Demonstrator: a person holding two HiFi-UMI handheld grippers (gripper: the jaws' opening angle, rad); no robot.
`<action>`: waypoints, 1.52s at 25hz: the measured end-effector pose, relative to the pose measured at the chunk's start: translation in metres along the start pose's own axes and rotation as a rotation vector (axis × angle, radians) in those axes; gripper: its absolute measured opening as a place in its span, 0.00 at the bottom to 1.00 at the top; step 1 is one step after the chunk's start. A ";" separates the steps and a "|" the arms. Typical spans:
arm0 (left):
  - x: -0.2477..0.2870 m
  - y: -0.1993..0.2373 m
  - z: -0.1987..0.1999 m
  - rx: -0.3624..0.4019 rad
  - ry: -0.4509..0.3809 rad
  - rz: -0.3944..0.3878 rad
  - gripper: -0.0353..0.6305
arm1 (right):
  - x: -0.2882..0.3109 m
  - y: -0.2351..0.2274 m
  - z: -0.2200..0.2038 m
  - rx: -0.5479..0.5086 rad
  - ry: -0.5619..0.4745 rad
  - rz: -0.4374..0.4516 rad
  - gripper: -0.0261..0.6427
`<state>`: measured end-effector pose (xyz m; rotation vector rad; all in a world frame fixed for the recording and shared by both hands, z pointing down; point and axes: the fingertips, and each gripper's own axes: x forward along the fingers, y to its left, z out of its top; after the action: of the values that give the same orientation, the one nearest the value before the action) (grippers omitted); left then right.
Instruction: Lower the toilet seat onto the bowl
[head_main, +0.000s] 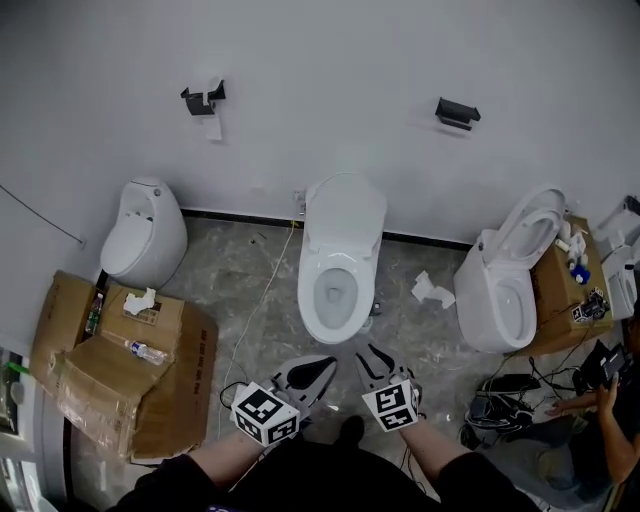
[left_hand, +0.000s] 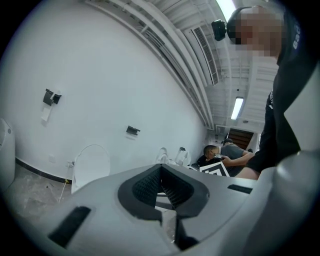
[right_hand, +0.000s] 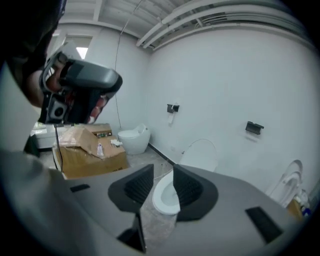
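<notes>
The middle toilet (head_main: 338, 262) stands against the far wall, its bowl (head_main: 334, 292) uncovered and its lid (head_main: 346, 212) upright; I cannot tell the seat from the lid. Both grippers hover close together just in front of the bowl, touching nothing. My left gripper (head_main: 328, 364) has its jaw tips together and is empty; in the left gripper view (left_hand: 160, 169) the upright lid (left_hand: 92, 162) shows far off at the left. My right gripper (head_main: 368, 353) is open; in the right gripper view (right_hand: 163, 170) the bowl (right_hand: 165, 195) shows through the gap, well beyond the fingers.
A second toilet (head_main: 508, 272) with raised seat stands at the right beside a box of clutter. A closed toilet (head_main: 145, 230) and cardboard boxes (head_main: 120, 352) fill the left. Crumpled tissue (head_main: 432, 290) and a cord (head_main: 262, 292) lie on the floor. A person (head_main: 598, 400) sits among cables at the right.
</notes>
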<state>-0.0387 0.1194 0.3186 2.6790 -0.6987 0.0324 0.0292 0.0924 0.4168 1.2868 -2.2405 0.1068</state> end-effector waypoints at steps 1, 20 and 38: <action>-0.002 -0.006 0.001 0.005 -0.001 -0.011 0.07 | -0.009 0.004 0.008 0.027 -0.026 0.015 0.23; -0.017 -0.049 0.009 0.056 -0.019 -0.023 0.07 | -0.098 0.043 0.097 0.346 -0.320 0.234 0.11; -0.014 -0.054 0.007 0.080 -0.011 -0.036 0.07 | -0.099 0.046 0.099 0.341 -0.352 0.247 0.09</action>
<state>-0.0254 0.1672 0.2923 2.7697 -0.6660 0.0374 -0.0115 0.1613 0.2931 1.2671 -2.7722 0.3966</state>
